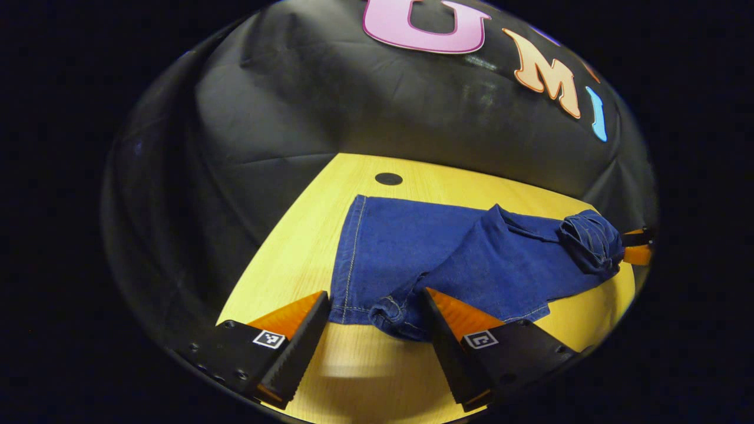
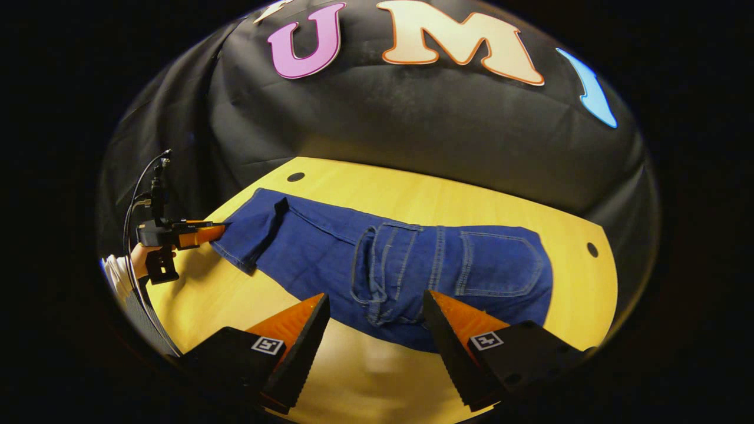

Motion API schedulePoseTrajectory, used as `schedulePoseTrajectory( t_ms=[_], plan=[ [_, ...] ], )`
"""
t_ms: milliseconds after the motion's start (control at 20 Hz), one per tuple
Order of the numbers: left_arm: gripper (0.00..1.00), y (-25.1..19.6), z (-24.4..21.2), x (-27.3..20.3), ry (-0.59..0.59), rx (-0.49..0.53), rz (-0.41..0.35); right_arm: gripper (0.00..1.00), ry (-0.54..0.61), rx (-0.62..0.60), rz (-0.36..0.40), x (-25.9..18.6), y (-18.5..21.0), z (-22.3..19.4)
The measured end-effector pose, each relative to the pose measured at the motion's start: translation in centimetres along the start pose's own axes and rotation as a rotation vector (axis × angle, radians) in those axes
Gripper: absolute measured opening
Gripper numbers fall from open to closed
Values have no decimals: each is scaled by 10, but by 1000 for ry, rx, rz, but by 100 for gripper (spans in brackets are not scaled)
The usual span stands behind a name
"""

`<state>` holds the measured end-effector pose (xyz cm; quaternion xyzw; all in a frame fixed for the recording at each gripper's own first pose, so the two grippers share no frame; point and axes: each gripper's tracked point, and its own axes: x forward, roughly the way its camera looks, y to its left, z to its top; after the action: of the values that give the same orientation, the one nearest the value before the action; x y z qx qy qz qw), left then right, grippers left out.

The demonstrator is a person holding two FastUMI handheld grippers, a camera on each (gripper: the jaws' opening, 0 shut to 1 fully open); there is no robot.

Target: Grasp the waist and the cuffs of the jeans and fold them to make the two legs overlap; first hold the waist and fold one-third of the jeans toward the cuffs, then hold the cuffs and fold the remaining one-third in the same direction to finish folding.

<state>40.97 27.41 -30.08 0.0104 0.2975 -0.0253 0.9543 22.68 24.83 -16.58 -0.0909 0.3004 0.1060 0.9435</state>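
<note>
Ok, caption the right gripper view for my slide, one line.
Open right gripper poised at the waist of blue jeans on a yellow wooden table, left gripper at the cuffs.

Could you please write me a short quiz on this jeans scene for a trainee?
1. True or false: the right gripper stands open.
2. Which end of the jeans lies by the left gripper? A) waist B) cuffs C) back pocket
3. What do the jeans lie on?

Key: 1 true; 2 B; 3 the table.
</note>
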Motion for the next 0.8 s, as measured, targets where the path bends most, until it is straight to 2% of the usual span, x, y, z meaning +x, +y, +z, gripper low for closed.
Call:
schedulePoseTrajectory(
  t_ms=[50,150,300,400,600,750,800],
  plan=[
    [99,2,4,-3,-9,6,-1,99,3,5,-11,-5,-6,-1],
    [95,2,2,-1,-7,4,3,98,4,28,-26,-13,-14,-3],
    [84,9,2,0,-9,8,20,99,14,68,-45,-16,-22,-9],
    [75,6,2,0,-22,-4,-9,99,19,85,-49,-19,-24,-12],
    [14,-13,2,4,-45,-30,-43,99,19,102,-59,-20,-26,-16],
    [1,-13,5,3,-29,-2,-28,99,18,110,-69,-21,-29,-17],
    [0,-15,6,2,-19,10,-22,99,13,113,-74,-23,-31,-16]
  ],
)
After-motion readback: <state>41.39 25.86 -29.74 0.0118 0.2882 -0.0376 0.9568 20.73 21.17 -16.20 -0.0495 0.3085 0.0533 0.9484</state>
